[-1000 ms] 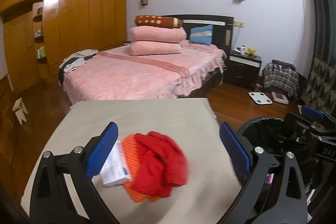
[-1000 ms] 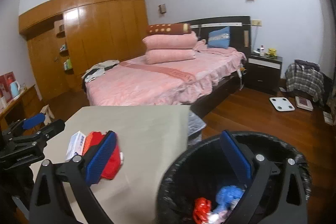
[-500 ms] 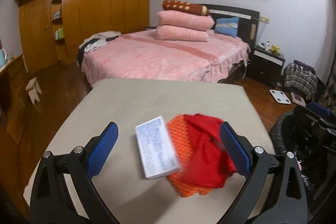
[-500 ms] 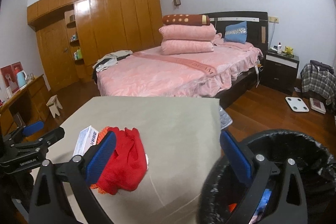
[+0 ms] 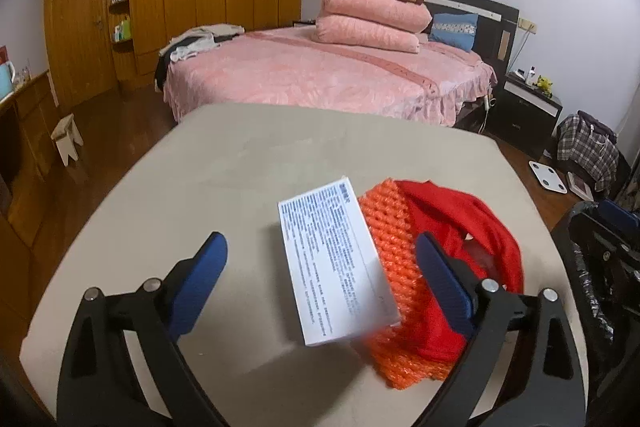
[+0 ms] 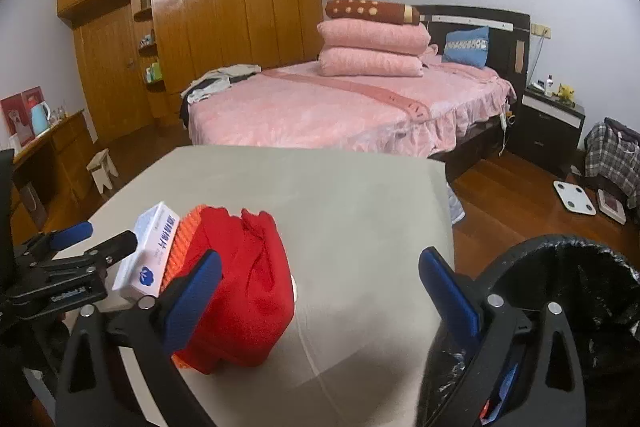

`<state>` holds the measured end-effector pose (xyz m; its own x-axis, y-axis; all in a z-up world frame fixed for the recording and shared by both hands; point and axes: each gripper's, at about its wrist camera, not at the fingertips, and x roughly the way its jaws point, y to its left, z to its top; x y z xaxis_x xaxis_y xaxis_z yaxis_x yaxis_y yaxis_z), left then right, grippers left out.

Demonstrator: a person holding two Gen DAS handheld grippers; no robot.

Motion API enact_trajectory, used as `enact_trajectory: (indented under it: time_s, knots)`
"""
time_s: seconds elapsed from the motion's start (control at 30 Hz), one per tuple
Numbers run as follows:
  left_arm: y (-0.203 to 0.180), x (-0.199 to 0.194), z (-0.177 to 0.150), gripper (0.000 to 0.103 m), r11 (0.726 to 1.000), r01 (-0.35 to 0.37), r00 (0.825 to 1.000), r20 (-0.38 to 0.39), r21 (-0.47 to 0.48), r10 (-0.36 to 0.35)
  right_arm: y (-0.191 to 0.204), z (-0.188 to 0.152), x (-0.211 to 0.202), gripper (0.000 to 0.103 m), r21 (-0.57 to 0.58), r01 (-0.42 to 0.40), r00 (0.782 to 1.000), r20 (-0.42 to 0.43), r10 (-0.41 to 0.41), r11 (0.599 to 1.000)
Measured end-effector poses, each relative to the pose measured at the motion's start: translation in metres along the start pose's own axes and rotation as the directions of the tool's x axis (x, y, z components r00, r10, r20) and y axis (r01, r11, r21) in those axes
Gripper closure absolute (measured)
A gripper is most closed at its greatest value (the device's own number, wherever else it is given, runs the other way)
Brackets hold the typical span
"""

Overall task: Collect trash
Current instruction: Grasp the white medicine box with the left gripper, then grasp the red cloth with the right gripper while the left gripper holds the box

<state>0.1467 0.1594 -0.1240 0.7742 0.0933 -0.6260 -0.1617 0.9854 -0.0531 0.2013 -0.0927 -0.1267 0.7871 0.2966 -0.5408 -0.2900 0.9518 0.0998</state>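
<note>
Beige cloth covers the table, and in the left wrist view a white box printed with small blue text lies on it, one long edge resting on an orange mesh pad. A red cloth is heaped over the far side of that pad. The left claw is spread wide, its blue pads gripping nothing. The box sits between the two fingers, nearer the right one, whose tip stands over the orange pad; I cannot tell whether it touches. At the right edge a black bin with a shiny liner stands just beside the table, with the other claw in front of it.

From the right wrist view, the red cloth bulks up on the table just behind the left finger of the right claw, which is also spread and holding nothing. The orange pad peeks out beyond the cloth, and the white box leans against it, a blue logo on its end. The left claw reaches in from the left edge, its tips near the box. The black bin sits low on the right, partly behind the right finger, with coloured scraps showing inside. A pink bed fills the room behind.
</note>
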Motion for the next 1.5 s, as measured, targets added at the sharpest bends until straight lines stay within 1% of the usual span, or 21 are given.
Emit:
enact_trajectory:
  time_s: [0.07,0.17,0.33,0.4,0.57,0.73,0.83,0.97,1.17,1.33,1.4,1.5]
  knots:
    - [0.001,0.007,-0.001,0.02,1.0,0.009,1.0,-0.018,-0.007,-0.009,0.0,0.0,0.004,0.006,0.004,-0.005,1.0,-0.012,0.005,1.0]
    - [0.003,0.018,-0.002,0.021,1.0,0.022,0.999,-0.042,-0.021,-0.023,0.0,-0.002,0.009,0.006,0.003,-0.008,1.0,-0.024,0.008,1.0]
    - [0.001,0.033,-0.006,0.027,0.999,0.047,0.996,-0.079,-0.027,-0.049,0.002,-0.003,0.017,0.006,-0.005,-0.01,0.999,-0.051,0.009,1.0]
    - [0.002,0.036,-0.009,0.039,0.998,0.059,0.994,-0.09,-0.033,-0.062,0.002,-0.003,0.02,0.006,-0.007,-0.011,0.998,-0.059,0.01,1.0]
    - [0.001,0.034,-0.01,0.044,0.996,0.076,0.994,-0.081,-0.04,-0.079,0.003,-0.002,0.024,0.006,0.004,-0.005,0.998,-0.067,0.005,1.0]
    - [0.0,0.02,-0.005,0.047,0.996,0.077,0.996,-0.04,-0.044,-0.079,0.005,0.001,0.028,0.006,0.013,0.004,0.997,-0.078,-0.003,1.0]
    - [0.001,0.013,-0.003,0.048,0.996,0.076,0.997,-0.03,-0.041,-0.077,0.007,0.002,0.029,0.006,0.019,0.005,0.997,-0.082,-0.003,1.0]
    - [0.0,0.018,-0.007,0.048,0.998,0.063,0.996,-0.056,-0.028,-0.064,0.012,0.0,0.033,0.006,0.013,-0.002,0.996,-0.089,0.003,1.0]
    - [0.0,0.034,-0.007,0.048,0.997,0.065,0.993,-0.097,-0.034,-0.068,0.014,-0.003,0.037,0.007,0.012,-0.003,0.995,-0.104,0.005,1.0]
    - [0.0,0.038,-0.005,0.049,0.997,0.07,0.993,-0.088,-0.044,-0.074,0.011,-0.003,0.044,0.016,0.022,-0.012,0.993,-0.12,0.014,1.0]
    - [0.002,0.034,-0.006,0.05,0.996,0.076,0.994,-0.072,-0.05,-0.08,0.011,-0.004,0.046,0.027,0.029,-0.02,0.991,-0.13,0.023,0.999]
    - [0.004,0.027,-0.005,0.05,0.996,0.066,0.996,-0.05,-0.057,-0.069,0.012,-0.006,0.051,0.037,0.033,-0.045,0.987,-0.152,0.049,0.998]
